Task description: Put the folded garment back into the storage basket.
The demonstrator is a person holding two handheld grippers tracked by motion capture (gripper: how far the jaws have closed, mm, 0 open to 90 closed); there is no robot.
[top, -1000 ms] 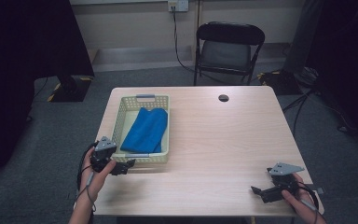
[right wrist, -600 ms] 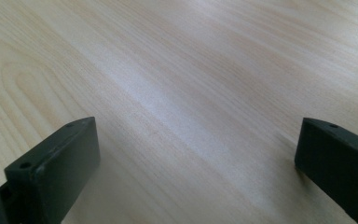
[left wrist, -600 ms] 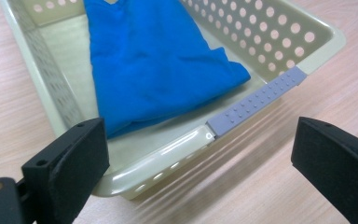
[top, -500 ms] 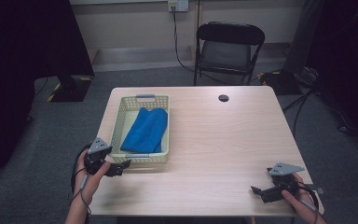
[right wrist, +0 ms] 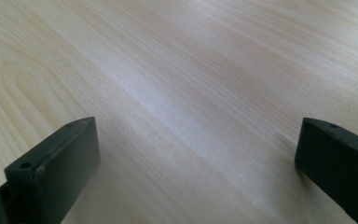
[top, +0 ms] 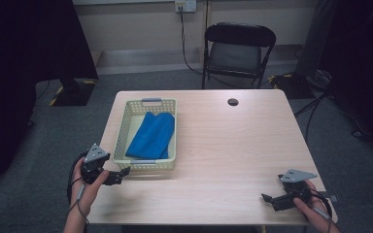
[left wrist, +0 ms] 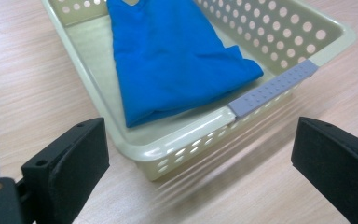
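The left gripper (top: 119,175) hovers just off the basket's (top: 121,132) near corner, jaws spread wide and empty, apparently lined up to reach in. The blue cloth (left wrist: 172,56) lies folded inside the basket, ahead of the jaws and apart from them, behind the rim. The right gripper (top: 271,200) rests low at the table's (top: 233,145) near right edge, jaws wide over bare wood, likely idle.

A plain blue cloth (top: 151,135) lies in a pale yellow-green perforated basket (top: 121,131) with grey handles.
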